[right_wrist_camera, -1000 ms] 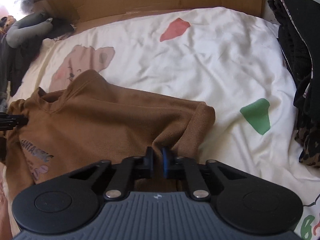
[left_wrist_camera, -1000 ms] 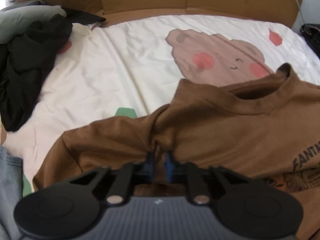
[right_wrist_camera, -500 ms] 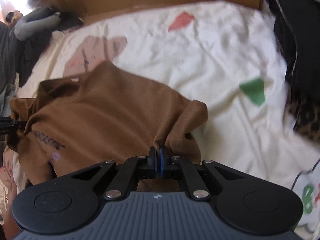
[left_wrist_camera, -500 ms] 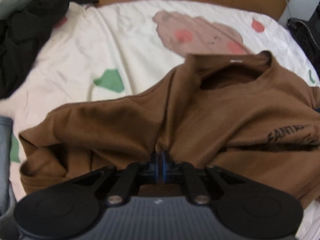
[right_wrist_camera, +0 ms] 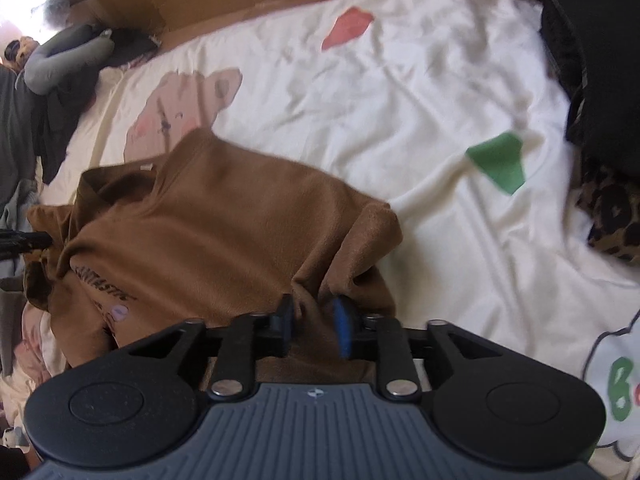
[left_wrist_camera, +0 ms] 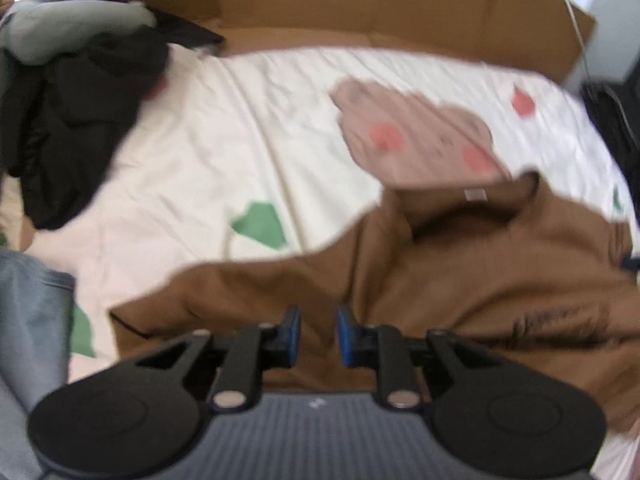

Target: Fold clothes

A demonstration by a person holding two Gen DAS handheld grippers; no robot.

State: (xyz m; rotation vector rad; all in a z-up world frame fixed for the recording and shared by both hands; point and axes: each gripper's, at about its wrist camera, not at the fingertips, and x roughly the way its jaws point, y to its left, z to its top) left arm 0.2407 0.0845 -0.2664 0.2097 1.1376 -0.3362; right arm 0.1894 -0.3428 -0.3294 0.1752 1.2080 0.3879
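The brown T-shirt [left_wrist_camera: 460, 280] lies rumpled on the white printed bedsheet [left_wrist_camera: 240, 152], directly ahead of and under both tools. Its collar points away from them, its long axis across. The left tool [left_wrist_camera: 318, 334] is opening above soft cloth; the right tool [right_wrist_camera: 316, 322] is opening, a fold bunched between its jaws.

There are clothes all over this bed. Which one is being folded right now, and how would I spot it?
Look at the white bedsheet with cartoon prints in front of the cardboard wall. On its near side, just below the pink bear print, lies a brown short-sleeved T-shirt. It alone is brown and spread out, with dark lettering on the chest, unlike the black clothes piled at the edges.
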